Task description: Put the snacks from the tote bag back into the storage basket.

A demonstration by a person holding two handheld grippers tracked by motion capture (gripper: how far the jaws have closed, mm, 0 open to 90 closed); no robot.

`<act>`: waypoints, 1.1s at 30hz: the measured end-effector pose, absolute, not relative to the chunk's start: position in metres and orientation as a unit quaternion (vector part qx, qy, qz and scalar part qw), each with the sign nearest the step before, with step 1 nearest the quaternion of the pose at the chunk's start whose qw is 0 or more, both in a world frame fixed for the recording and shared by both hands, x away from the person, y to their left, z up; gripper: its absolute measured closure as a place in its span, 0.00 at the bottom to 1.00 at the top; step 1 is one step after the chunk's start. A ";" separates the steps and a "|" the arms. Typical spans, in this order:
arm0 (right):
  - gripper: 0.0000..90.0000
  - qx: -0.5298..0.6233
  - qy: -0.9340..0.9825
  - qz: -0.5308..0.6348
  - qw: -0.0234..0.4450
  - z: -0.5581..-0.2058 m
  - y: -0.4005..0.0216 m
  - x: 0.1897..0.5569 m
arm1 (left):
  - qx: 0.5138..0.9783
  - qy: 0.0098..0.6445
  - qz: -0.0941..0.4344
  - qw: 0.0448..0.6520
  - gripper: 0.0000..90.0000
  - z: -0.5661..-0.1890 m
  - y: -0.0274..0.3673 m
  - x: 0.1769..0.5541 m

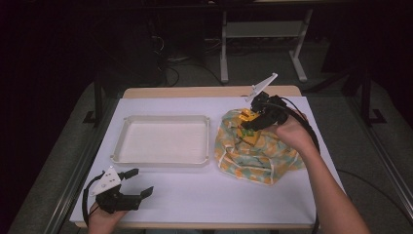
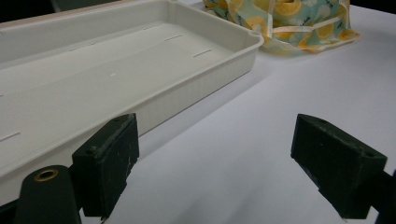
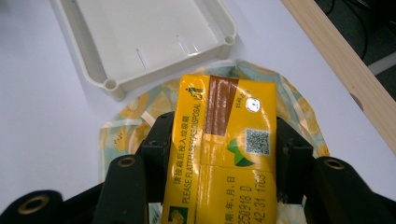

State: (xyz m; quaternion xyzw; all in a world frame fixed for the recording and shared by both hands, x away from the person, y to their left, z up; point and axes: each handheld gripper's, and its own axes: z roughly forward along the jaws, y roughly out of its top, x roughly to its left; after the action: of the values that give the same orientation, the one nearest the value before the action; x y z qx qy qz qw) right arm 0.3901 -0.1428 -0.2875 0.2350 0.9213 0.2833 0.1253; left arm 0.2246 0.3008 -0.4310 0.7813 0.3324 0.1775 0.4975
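A yellow drink carton (image 3: 222, 140) with printed text and a brown strip sits between the jaws of my right gripper (image 3: 219, 149), which is shut on it. In the high view that right gripper (image 1: 253, 122) holds the carton (image 1: 247, 117) just above a yellow-and-green patterned cloth bag (image 1: 258, 151) on the right of the table. A white tray (image 1: 165, 141) lies empty at the table's middle left. Near the front left edge, my left gripper (image 1: 139, 183) stands open with nothing between its jaws; in its own view the left gripper (image 2: 215, 163) points at bare tabletop beside the tray (image 2: 116, 70).
The white table top (image 1: 204, 195) ends in a wooden strip (image 1: 195, 91) at the far side. Beyond it stand dark floor, cables and metal desk legs (image 1: 224, 48). The bag (image 2: 280, 21) lies right of the tray's corner.
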 end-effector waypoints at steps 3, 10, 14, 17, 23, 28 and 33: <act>0.55 0.229 0.922 0.289 0.119 -0.284 -0.139 0.389 | 0.781 0.332 0.177 0.498 0.17 -0.431 0.301 0.224; 0.55 0.213 0.924 0.299 0.111 -0.280 -0.131 0.389 | 0.783 0.330 0.177 0.496 0.17 -0.431 0.302 0.225; 0.55 0.204 0.927 0.295 0.108 -0.279 -0.125 0.389 | 0.784 0.330 0.177 0.495 0.17 -0.431 0.302 0.225; 0.55 0.197 0.929 0.297 0.104 -0.278 -0.121 0.389 | 0.785 0.329 0.177 0.494 0.17 -0.431 0.302 0.225; 0.55 0.190 0.930 0.301 0.098 -0.277 -0.115 0.389 | 0.782 0.331 0.176 0.498 0.17 -0.431 0.303 0.225; 0.55 0.181 0.931 0.303 0.096 -0.276 -0.111 0.389 | 0.783 0.330 0.176 0.497 0.17 -0.431 0.303 0.225; 0.55 0.170 0.933 0.306 0.086 -0.278 -0.105 0.389 | 0.782 0.331 0.176 0.498 0.17 -0.431 0.303 0.225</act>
State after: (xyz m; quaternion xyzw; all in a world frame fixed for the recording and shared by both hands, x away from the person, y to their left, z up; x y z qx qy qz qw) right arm 0.3888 -0.1047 -0.2776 0.1699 0.9327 0.3063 0.0860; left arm 0.2246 0.3027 -0.4306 0.7821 0.3313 0.1757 0.4977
